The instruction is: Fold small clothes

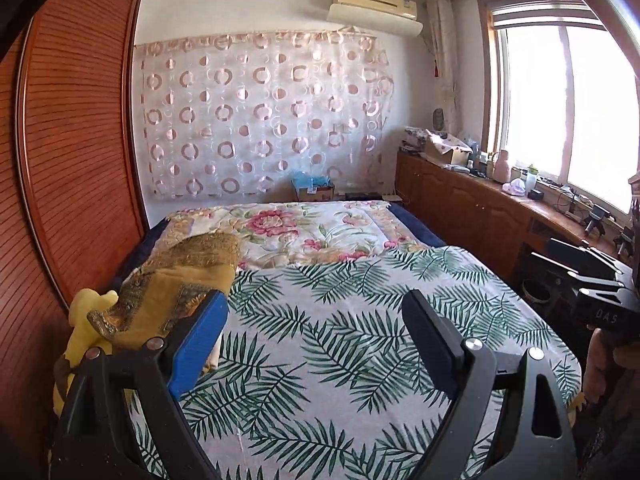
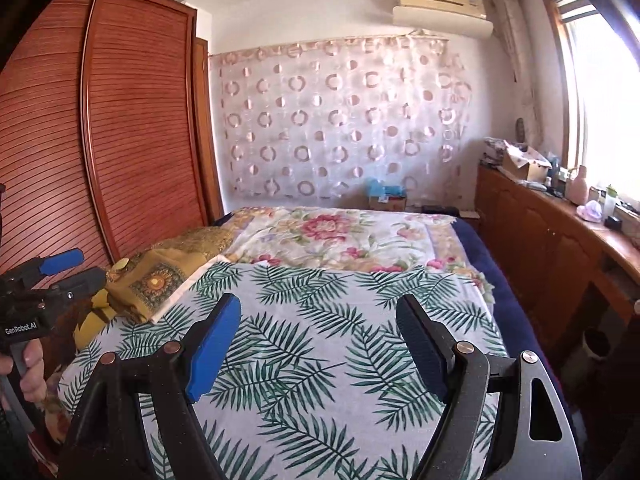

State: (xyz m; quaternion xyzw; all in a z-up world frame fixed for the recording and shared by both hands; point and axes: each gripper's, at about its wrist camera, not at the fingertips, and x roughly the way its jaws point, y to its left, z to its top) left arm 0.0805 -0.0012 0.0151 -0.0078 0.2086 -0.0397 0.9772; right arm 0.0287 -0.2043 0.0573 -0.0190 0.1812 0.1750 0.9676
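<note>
Hovering spread and empty over the palm-leaf sheet: left claw marked "GenRobot.AI", right claw "DAS".

A gold patterned folded cloth lies on the leaf-print bed, left; the wooden slatted wardrobe stands beyond it.

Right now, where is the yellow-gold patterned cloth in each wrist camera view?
Left wrist: the yellow-gold cloth lies at left of centre on the bed's left edge, just beyond the blue finger pad.
Right wrist: the same cloth sits left of centre, beside the wardrobe.
Shared landmark: the palm-leaf sheet, with the cloth on its left edge.
</note>
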